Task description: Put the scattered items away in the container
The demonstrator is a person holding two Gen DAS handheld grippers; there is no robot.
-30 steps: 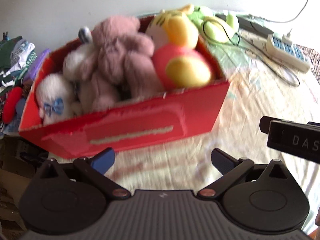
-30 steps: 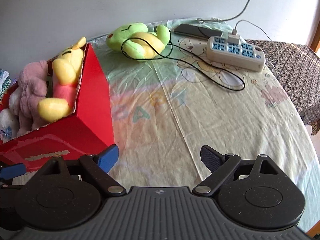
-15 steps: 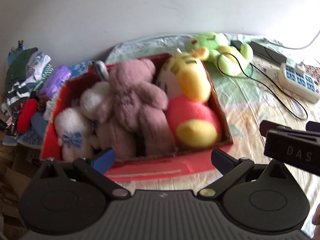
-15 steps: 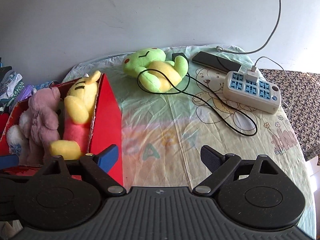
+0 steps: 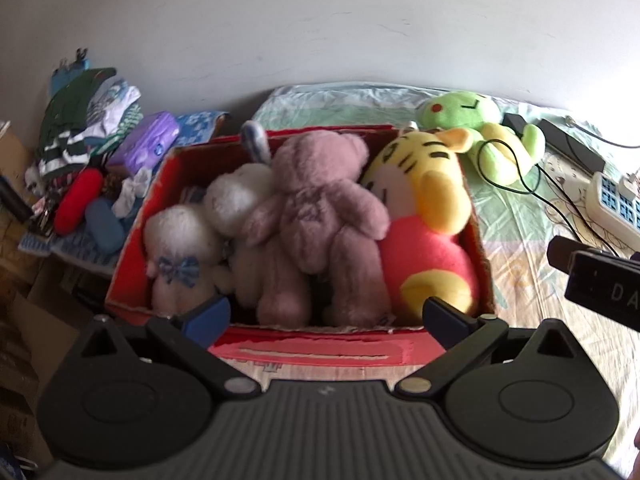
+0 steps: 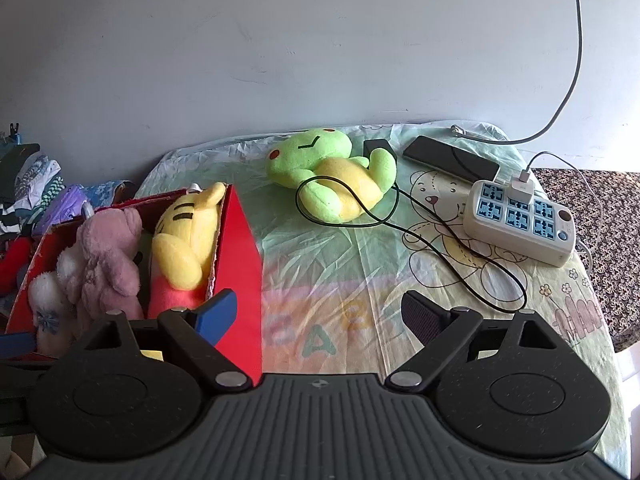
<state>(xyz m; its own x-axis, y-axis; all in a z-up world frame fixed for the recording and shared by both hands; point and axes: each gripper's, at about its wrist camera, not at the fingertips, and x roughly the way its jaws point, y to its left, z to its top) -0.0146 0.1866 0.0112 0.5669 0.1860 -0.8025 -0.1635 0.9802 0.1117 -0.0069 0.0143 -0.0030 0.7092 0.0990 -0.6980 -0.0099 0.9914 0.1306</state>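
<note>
I have both tools empty: my left gripper (image 5: 326,316) hangs wide open over the red cardboard box (image 5: 316,350) packed with plush toys, and my right gripper (image 6: 318,314) gapes equally wide. The green-and-yellow plush frog (image 6: 334,178) lies on the printed sheet at twelve o'clock from my right gripper, well apart, with a black cable (image 6: 432,242) looped across its belly. I judge it light, soft and squashy; I'd pinch a leg clear of the cable.
</note>
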